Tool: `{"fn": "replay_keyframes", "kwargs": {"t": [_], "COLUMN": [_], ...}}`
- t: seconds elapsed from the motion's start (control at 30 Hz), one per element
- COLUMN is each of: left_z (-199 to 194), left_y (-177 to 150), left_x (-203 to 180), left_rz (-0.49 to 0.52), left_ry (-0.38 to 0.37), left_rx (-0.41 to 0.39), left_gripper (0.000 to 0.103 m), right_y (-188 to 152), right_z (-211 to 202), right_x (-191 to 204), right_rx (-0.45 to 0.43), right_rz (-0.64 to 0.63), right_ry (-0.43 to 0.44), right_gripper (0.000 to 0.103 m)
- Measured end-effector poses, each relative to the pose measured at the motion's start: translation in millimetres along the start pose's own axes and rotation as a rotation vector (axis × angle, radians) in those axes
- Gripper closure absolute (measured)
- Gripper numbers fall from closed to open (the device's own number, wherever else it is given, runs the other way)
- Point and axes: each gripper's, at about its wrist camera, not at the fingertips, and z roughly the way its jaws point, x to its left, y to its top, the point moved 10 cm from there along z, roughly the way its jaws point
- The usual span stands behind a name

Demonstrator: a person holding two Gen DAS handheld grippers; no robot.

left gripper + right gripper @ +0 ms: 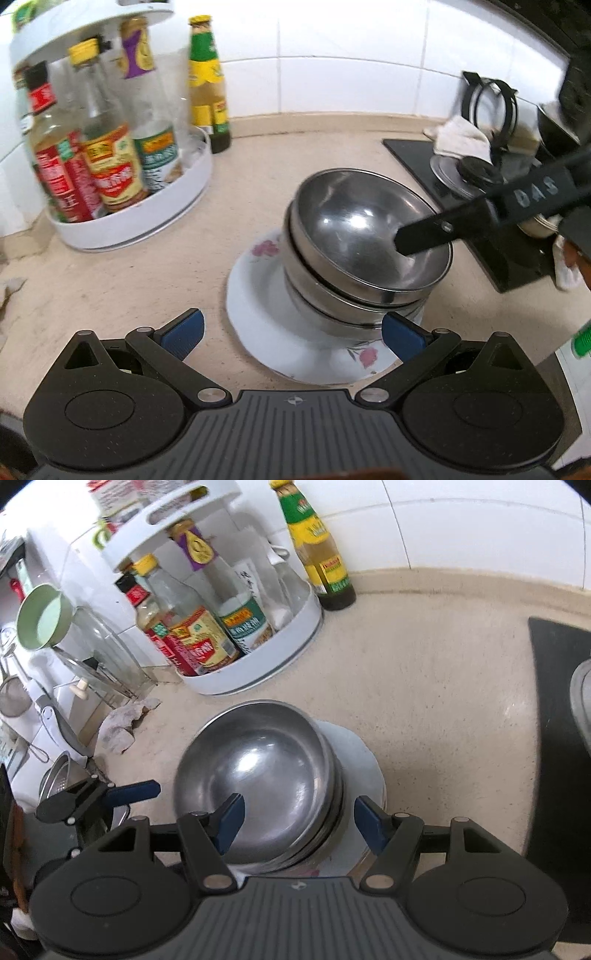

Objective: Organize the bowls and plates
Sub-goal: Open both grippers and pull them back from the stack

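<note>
Bowls stacked on the plate

Steel bowls point(369, 236) sit nested on the flowered plate point(258, 295); stacking looks done. Left gripper point(292, 334) and right gripper point(299, 825) are spread, holding nothing.

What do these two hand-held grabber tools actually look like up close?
Both look alike. The left gripper and the right gripper each have a ribbed dark-grey body, two round black housings, black linkage arms with silver rivets, and fingers faced with blue textured pads. Seen from the left camera, the right tool's black finger carries raised letters reading DAS.
</note>
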Motion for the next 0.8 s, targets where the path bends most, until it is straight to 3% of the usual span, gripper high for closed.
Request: {"fn": "replay_keyframes", "kwargs": {"t": [0.37,0.63,0.8], "left_z": [-19,-29,-30], "left_y": [-7,-19,-30], "left_x": [0,-4,-15], "left_rz": [-0.054,-0.167,-0.219], "left_ry": [0.048,0.06,0.11], "left_rx": [-0.036,-0.058,-0.065], "left_gripper": [0.0,0.0,0.0], "right_y": [-21,-42,-56], "right_z": [-40,-51,-61], "right_x": [20,31,29], "right_rx": [-0.099,-0.097,-0.095], "right_rz": [-0.024,-0.057,-0.071], "right_ry": [-0.028,0.01,0.033], "right_gripper": [0.04,0.04,0.04]}}
